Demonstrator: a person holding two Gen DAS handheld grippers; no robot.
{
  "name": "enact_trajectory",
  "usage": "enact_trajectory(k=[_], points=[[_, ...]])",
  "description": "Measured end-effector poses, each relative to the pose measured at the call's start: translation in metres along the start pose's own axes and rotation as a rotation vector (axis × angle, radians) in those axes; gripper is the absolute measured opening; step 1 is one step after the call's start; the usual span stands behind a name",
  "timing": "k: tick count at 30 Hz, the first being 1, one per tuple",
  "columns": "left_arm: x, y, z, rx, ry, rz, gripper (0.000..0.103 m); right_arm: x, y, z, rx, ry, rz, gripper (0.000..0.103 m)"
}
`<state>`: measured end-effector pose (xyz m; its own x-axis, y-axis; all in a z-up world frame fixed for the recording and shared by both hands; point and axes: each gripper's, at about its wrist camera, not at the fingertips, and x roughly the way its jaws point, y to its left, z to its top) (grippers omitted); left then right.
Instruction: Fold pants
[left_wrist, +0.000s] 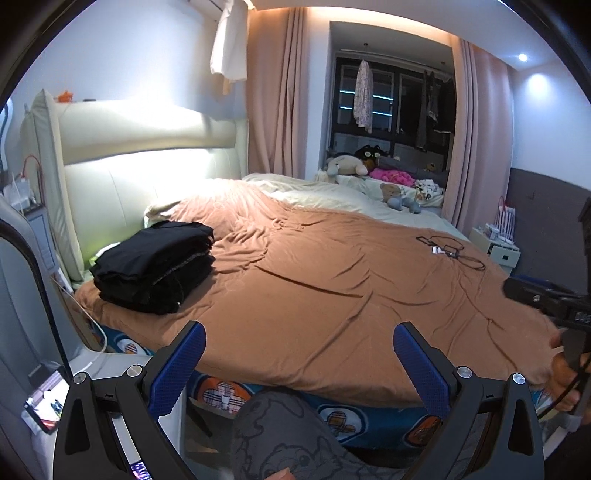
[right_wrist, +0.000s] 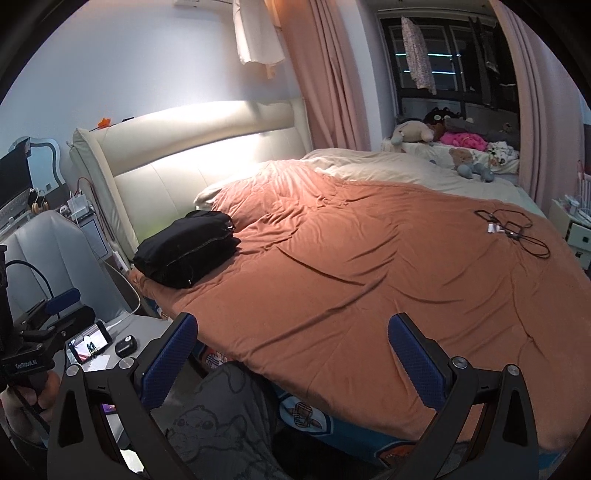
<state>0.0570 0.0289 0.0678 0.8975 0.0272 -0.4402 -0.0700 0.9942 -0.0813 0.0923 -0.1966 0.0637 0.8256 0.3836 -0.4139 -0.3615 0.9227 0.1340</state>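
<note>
A: Where are the pants?

B: Black folded stack of pants, left-middle of the left wrist view, at the corner of the bed near the headboard. Same pile at left-centre in the right wrist view. Looks like several pieces laid one on another, edges roughly squared. Probably parked there to keep the middle of the orange cover free for folding.

A: Tongs?

B: Left tongs spread wide, blue pads well apart, nothing between them. Right tongs same, wide and empty. Both hang off the near edge of the bed, lower part of each frame, above the person's knee in grey printed fabric.

A: Why held back like that?

B: My guess: neutral pose, either done or before reaching. No loose garment visible on the cover, so I can't tell if another pair is due.

A: Anything else on the bed?

B: Black cable with small bits, right-middle, well apart from the stack. Stuffed toys at the window end, upper centre. Phone on the side surface, lower left in the right wrist view.
</note>
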Motion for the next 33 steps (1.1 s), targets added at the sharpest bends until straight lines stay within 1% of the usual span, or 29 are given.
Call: enact_trajectory(k=[3, 6, 9, 13, 17, 21, 33], points=[[-0.006, 0.001, -0.005, -0.005, -0.017, -0.009, 0.102, -0.009, 0.004, -0.011, 0.000, -0.013, -0.015, 0.103], [-0.008, 0.000, -0.008, -0.001, -0.027, -0.003, 0.102, -0.015, 0.006, -0.021, -0.001, -0.025, -0.033, 0.103], [-0.010, -0.001, -0.011, -0.004, -0.033, -0.009, 0.102, -0.017, 0.012, -0.028, -0.021, -0.051, -0.080, 0.103], [-0.012, -0.001, -0.016, 0.002, -0.044, 0.001, 0.102, -0.018, 0.020, -0.038, -0.032, -0.067, -0.057, 0.103], [-0.009, 0.002, -0.022, -0.010, -0.036, 0.007, 0.102, -0.015, 0.021, -0.046, -0.025, -0.065, -0.056, 0.103], [-0.005, 0.001, -0.025, -0.009, -0.023, 0.011, 0.102, -0.013, 0.018, -0.049, -0.008, -0.065, -0.054, 0.103], [-0.005, 0.002, -0.026, -0.018, -0.024, 0.009, 0.102, -0.017, 0.024, -0.054, -0.009, -0.066, -0.064, 0.103]])
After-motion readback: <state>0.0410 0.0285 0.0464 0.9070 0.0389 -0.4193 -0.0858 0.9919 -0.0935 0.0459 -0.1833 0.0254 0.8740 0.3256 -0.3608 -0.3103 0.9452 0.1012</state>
